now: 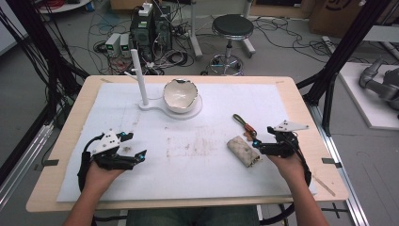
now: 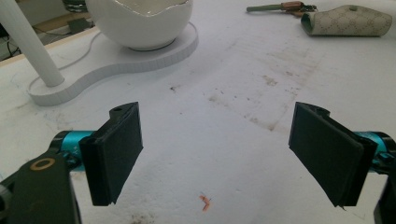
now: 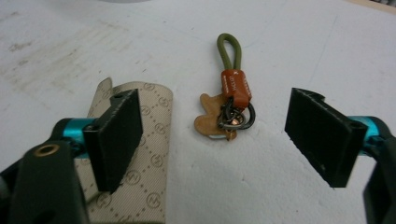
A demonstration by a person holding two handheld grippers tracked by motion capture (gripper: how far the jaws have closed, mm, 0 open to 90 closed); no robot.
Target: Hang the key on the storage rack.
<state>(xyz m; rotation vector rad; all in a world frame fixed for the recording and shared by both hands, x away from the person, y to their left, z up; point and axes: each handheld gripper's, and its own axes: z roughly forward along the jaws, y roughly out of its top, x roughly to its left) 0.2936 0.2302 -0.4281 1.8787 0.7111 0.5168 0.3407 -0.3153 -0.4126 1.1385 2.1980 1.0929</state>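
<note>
White mat (image 1: 197, 155): one pouch (image 1: 243, 150), one keyring (image 1: 244, 125).

From the left claw's camera I lose the top of the bowl (image 2: 140, 23) and the white post (image 2: 28, 44) past the upper edge; in the right claw view, my jaw covers part of the patterned pouch (image 3: 149, 140), whose lower end runs off the bottom; the key ring's (image 3: 232, 100) label is too small to read.
</note>
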